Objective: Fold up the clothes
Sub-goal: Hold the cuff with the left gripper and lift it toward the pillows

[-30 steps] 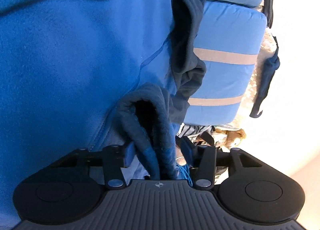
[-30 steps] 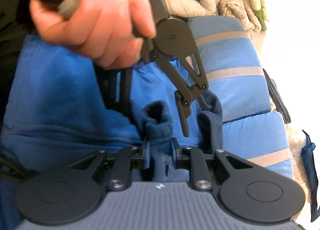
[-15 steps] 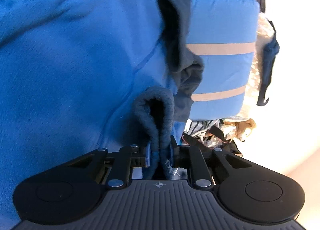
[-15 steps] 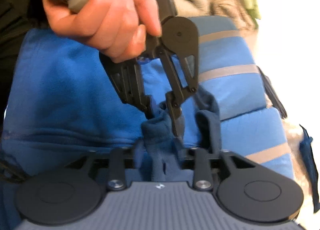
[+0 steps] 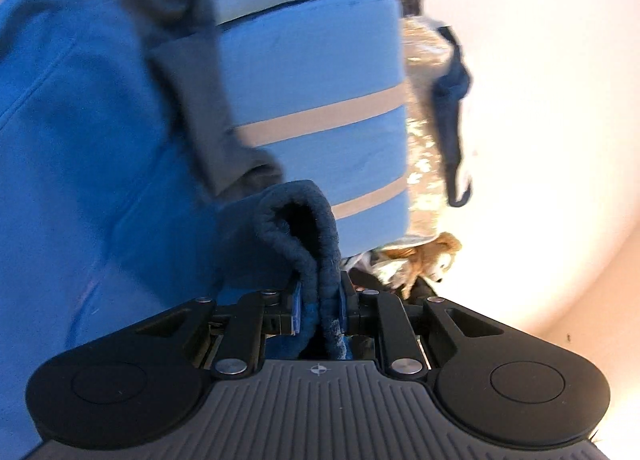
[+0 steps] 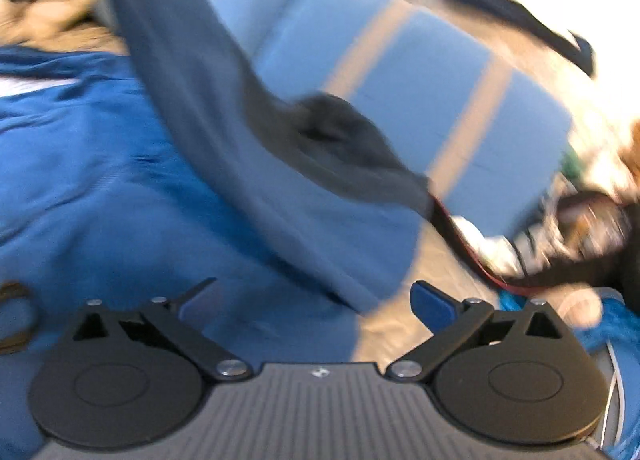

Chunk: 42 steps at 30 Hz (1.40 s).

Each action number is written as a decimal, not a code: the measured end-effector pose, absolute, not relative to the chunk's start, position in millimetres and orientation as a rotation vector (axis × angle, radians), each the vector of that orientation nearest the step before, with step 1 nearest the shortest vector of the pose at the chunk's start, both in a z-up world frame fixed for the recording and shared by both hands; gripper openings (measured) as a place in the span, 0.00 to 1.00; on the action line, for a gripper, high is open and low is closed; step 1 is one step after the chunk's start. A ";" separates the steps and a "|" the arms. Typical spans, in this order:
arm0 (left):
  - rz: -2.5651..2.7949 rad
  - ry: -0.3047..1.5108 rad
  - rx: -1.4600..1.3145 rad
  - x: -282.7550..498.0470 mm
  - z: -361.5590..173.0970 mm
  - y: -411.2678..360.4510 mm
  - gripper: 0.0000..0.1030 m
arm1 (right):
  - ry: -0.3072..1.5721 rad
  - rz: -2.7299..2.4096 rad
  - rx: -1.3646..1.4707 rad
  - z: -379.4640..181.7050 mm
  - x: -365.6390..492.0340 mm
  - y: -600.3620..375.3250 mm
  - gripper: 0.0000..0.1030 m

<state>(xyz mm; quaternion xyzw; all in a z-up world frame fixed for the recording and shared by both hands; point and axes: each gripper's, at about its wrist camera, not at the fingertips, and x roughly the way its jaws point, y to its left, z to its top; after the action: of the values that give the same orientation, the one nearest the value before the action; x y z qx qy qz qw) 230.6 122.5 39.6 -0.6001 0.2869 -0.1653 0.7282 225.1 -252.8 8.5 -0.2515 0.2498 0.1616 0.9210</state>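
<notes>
A bright blue fleece top [image 5: 72, 148] with dark navy trim fills the left of the left wrist view. My left gripper [image 5: 319, 306] is shut on its dark navy cuff [image 5: 300, 216], which loops up out of the jaws. In the blurred right wrist view the same fleece top [image 6: 100, 188] spreads across the left, with a dark navy sleeve [image 6: 224, 112] running over it. My right gripper [image 6: 316, 302] has its jaws opening wide, with nothing pressed between the blue pads; only cloth lies beyond them.
A light blue cushion with tan stripes [image 5: 320, 108] lies beyond the top, also in the right wrist view as the cushion [image 6: 440, 72]. A dark strap [image 5: 452, 108] and a brown soft toy [image 5: 432, 256] sit at its edge. Cables and clutter [image 6: 560, 228] lie right.
The left gripper closed on the navy cuff and lifted it. The right gripper let go of the cuff, opened wide and swung sideways while rolling; the hand and left gripper left its view.
</notes>
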 end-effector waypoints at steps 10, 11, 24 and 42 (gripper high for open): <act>-0.396 0.493 -1.291 256.3 110.1 129.0 0.15 | 0.543 0.307 -0.436 -15.4 282.1 -254.4 1.00; -0.396 0.484 -1.294 257.3 112.8 130.5 0.15 | 0.538 0.293 -0.434 -16.7 287.6 -251.7 1.00; -0.295 0.464 -1.326 259.3 98.5 165.2 0.15 | 0.481 0.172 -0.275 -2.4 344.5 -273.3 1.00; -0.266 0.617 -1.348 269.2 47.1 144.1 0.15 | 0.674 0.153 0.032 15.5 382.0 -359.1 1.00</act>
<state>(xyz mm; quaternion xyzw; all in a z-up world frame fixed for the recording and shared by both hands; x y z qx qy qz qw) 269.2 144.1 47.1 -0.6122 0.2801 -0.1208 0.7295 382.0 -359.1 15.5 0.0155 0.3303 0.0750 0.9408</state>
